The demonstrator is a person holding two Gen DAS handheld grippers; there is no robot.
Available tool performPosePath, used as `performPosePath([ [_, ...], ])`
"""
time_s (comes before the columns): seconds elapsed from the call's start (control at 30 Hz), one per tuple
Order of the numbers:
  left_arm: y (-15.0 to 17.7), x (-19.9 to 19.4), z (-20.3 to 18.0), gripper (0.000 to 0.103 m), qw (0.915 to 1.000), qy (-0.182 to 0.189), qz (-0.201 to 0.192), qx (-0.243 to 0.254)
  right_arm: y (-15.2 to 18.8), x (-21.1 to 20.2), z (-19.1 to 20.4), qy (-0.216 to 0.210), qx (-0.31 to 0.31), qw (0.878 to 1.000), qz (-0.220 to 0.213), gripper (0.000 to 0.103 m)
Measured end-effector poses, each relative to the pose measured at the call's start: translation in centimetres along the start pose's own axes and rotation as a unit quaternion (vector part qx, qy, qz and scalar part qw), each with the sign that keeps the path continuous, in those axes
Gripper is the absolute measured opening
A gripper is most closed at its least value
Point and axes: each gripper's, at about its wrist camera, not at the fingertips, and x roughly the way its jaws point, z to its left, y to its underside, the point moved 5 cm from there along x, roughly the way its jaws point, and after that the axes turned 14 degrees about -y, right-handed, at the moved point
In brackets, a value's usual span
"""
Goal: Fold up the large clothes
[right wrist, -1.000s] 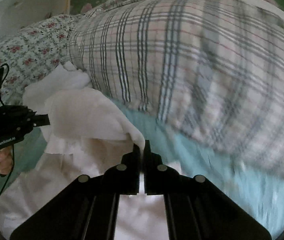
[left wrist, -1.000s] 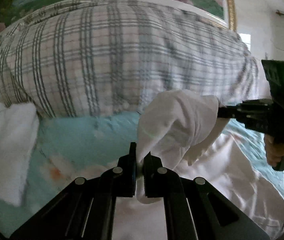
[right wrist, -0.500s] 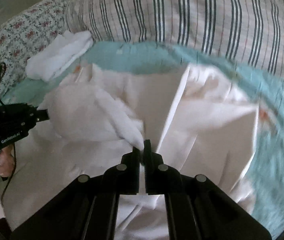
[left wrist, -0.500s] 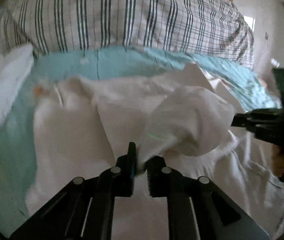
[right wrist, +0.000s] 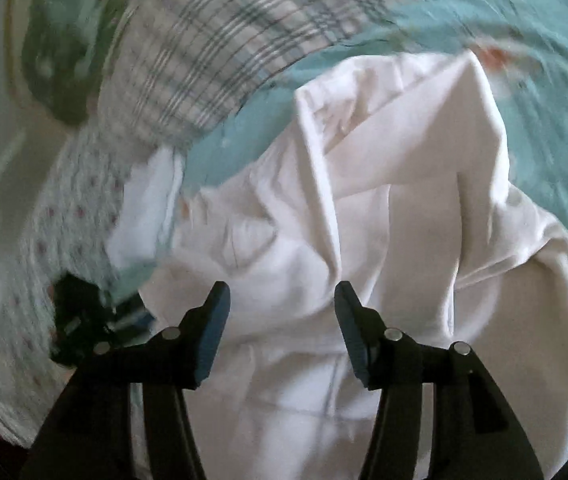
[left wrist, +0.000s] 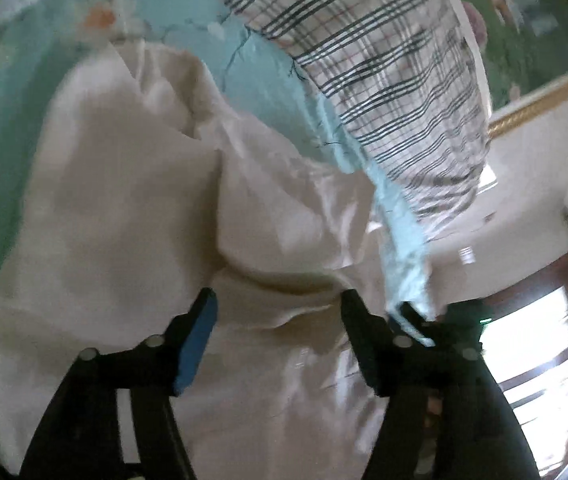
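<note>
Since 1s ago | both grippers opened | white garment (right wrist: 363, 208) dropped

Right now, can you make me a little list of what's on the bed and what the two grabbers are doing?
bed cover: teal sheet
garment: white garment, lying rumpled and partly folded on the sheet
pillow: plaid pillow behind the garment
other cloth: small white cloth beside the garment
left gripper: jaws just opened, nothing pinched
right gripper: jaws just opened, nothing pinched
</note>
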Motion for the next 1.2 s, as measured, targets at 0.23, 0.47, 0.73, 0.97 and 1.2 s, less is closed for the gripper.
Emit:
performPosePath([
  [0.23, -0.7, 2.9, 0.1, 0.073, 0.999, -0.016, 0.041, -0.008, -0.3, 3.4, -1.6, 0.0, 0.04, 0.999, 0.011, 0.055],
  [0.47, -0.2, 4.7, -2.2, 0.006, 0.9956, -0.052, 0.027, 0.073, -0.2, 6.1, -1.7, 0.029, 0.036, 0.998, 0.037, 0.002],
  [0.73, -1.3, 2.0, -3.5, 0.006, 0.9713, -0.146, -0.095, 0.162, -4.0, 2.7, -0.1, 0.042, -0.014, 0.998, -0.049, 0.0],
  [0.97, 0.2, 5.6, -1.0, 0.007, 0.9742, -0.162, -0.059, 0.146, -3.5, 4.2, -1.8, 0.059, 0.018, 0.998, -0.025, 0.03],
  [1.2, -0.2, 4.5, -1.5, 0.007, 0.9729, -0.161, -0.073, 0.149, -3.9, 6.7, -1.6, 0.091, -0.014, 0.996, 0.012, 0.002],
])
